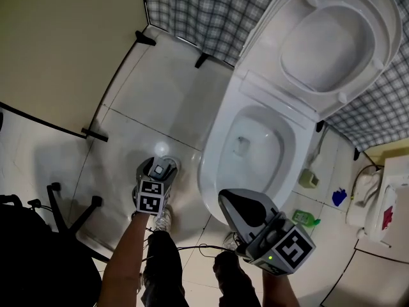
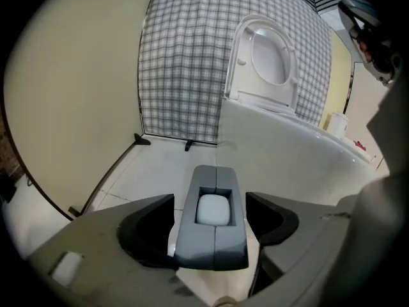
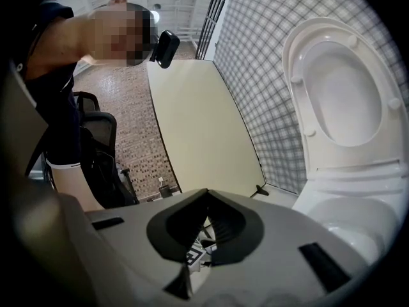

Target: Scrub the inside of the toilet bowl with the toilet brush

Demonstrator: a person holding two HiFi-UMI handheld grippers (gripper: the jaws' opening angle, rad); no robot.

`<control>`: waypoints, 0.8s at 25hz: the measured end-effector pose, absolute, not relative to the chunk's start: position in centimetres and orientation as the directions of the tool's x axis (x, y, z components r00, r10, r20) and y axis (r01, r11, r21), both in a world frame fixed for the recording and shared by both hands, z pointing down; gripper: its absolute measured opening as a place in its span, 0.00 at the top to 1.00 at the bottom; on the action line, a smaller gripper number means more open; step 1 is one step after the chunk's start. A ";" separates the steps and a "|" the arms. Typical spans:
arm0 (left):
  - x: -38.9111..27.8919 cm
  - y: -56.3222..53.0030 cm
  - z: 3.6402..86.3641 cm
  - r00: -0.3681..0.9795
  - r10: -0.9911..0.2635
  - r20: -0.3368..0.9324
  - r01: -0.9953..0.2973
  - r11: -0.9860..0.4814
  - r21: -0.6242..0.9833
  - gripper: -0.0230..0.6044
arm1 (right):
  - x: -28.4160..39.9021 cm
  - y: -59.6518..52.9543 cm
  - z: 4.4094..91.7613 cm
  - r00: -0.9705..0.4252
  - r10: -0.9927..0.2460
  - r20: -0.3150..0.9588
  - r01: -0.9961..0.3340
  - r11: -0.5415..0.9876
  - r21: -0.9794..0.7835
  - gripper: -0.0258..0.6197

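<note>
- The left gripper [image 2: 209, 200] has its jaws spread wide, and the grey block-topped toilet brush handle with a white rounded inset [image 2: 214, 238] stands between them, untouched.
- The right gripper [image 3: 207, 194] has its jaws closed tip to tip on nothing.
- The white ceramic toilet bowl [image 1: 209, 178], seat raised, sits just right of the left jaws.

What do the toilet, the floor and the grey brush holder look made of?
Toilet: glazed ceramic, likely; glossy white with soft highlights.
Floor: glazed tile, pale with dark grout lines and a light's reflection.
Brush holder: probably plastic, matte grey, moulded with a centre seam.
</note>
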State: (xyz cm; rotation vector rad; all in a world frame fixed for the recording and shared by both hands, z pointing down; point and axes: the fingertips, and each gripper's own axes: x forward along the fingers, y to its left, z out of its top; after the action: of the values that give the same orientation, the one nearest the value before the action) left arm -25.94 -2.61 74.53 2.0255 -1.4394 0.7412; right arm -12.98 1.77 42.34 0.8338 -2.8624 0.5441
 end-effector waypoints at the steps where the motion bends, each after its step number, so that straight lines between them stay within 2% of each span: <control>1: -25.8 -2.7 74.6 0.280 -0.653 0.703 -0.950 -0.292 0.107 0.42 | -13.0 1.7 42.5 -0.841 -0.502 0.203 -0.542 0.782 -0.308 0.96; 2: -25.7 -2.9 74.7 0.280 -0.655 0.702 -0.948 -0.304 0.094 0.49 | -13.1 1.7 42.6 -0.837 -0.507 0.204 -0.547 0.778 -0.310 0.96; 3: -25.7 -3.1 74.7 0.276 -0.657 0.701 -0.946 -0.314 0.078 0.60 | -13.0 1.6 42.7 -0.834 -0.512 0.204 -0.551 0.773 -0.313 0.96; 4: -25.7 -3.2 74.7 0.272 -0.658 0.703 -0.945 -0.321 0.065 0.62 | -13.0 1.6 42.8 -0.831 -0.517 0.205 -0.556 0.769 -0.317 0.96; 11: -26.1 -2.6 72.1 0.249 -0.623 0.742 -0.952 -0.298 0.070 0.62 | -11.8 0.9 40.9 -0.816 -0.540 0.206 -0.578 0.748 -0.326 0.96; 20: -26.5 -3.4 55.6 0.275 -0.722 0.635 -0.947 -0.319 0.048 0.62 | -10.3 0.4 32.7 -0.796 -0.583 0.161 -0.601 0.731 -0.324 0.96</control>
State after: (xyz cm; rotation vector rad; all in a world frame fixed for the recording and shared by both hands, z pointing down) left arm -26.52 -3.37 55.60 2.1318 -1.5040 0.7230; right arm -10.34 0.36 32.67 0.9849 -2.8779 0.5652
